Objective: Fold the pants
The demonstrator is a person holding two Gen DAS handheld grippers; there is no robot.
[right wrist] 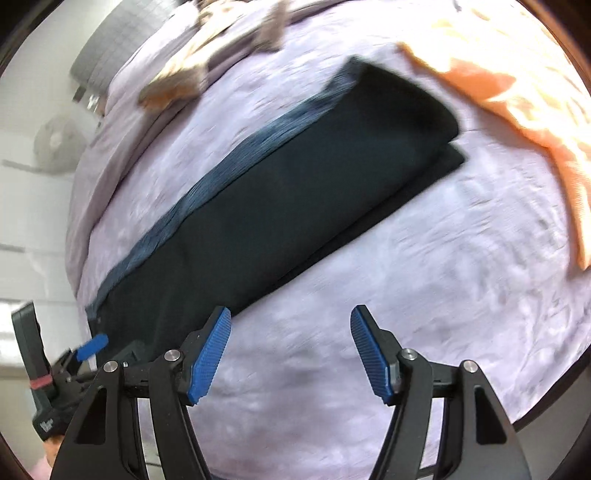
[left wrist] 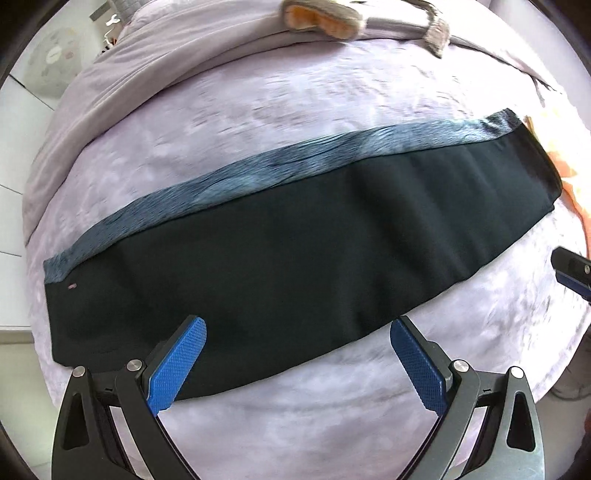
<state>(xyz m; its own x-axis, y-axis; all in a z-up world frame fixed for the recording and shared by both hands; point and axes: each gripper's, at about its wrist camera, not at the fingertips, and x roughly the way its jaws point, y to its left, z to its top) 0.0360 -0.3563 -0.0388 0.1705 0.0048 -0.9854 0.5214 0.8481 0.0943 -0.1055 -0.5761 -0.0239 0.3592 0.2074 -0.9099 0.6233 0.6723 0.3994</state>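
item: long black pants with a grey-blue ribbed band along the far side, folded lengthwise into a narrow strip, lying flat across the middle of the bed with a pale lilac crinkled cover; one end reaches toward the bed's left edge, the other toward the right edge. in the right wrist view the pants show two stacked layers, the lower one peeking out along the near side.

left gripper: held low over the near edge of the pants, pointing across the bed; jaws spread wide, blue textured pads holding nothing, left pad over the black cloth, right pad over bare cover.

right gripper: hovering over the cover just beside the pants' near edge; jaws wide apart, nothing between them.

also present: orange cloth near the bed's right edge; grey-brown fuzzy garment at the far edge.
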